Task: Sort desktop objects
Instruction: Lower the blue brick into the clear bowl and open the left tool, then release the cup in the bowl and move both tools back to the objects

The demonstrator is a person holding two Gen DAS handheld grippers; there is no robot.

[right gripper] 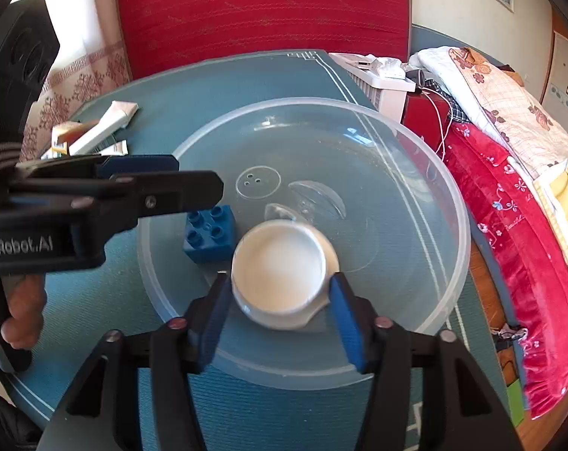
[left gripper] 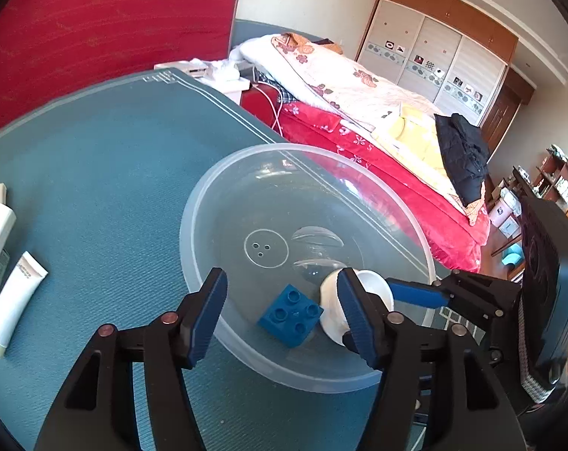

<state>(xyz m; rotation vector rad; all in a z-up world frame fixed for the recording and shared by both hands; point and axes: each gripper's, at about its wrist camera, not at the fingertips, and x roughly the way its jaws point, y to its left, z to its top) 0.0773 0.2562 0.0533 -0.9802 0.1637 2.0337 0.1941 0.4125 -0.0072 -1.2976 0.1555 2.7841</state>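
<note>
A clear plastic bowl [left gripper: 209, 203] stands on the blue table mat; it also shows in the right wrist view [right gripper: 434, 173]. Inside lies a blue toy brick [left gripper: 289, 314], also in the right wrist view [right gripper: 209, 235]. My left gripper [left gripper: 282, 314] is open and empty, its fingers over the bowl's near rim on either side of the brick. My right gripper [right gripper: 280, 293] is shut on a white round jar [right gripper: 282, 267] and holds it inside the bowl beside the brick. The jar [left gripper: 331, 314] and the right gripper's blue fingertip [left gripper: 415, 293] show in the left wrist view.
White tubes [left gripper: 13, 300] lie on the mat at the left; tubes and a small box [right gripper: 96, 131] show at the far left in the right wrist view. A red chair back [right gripper: 261, 11] stands behind the table. A bed [left gripper: 378, 120] runs along the right.
</note>
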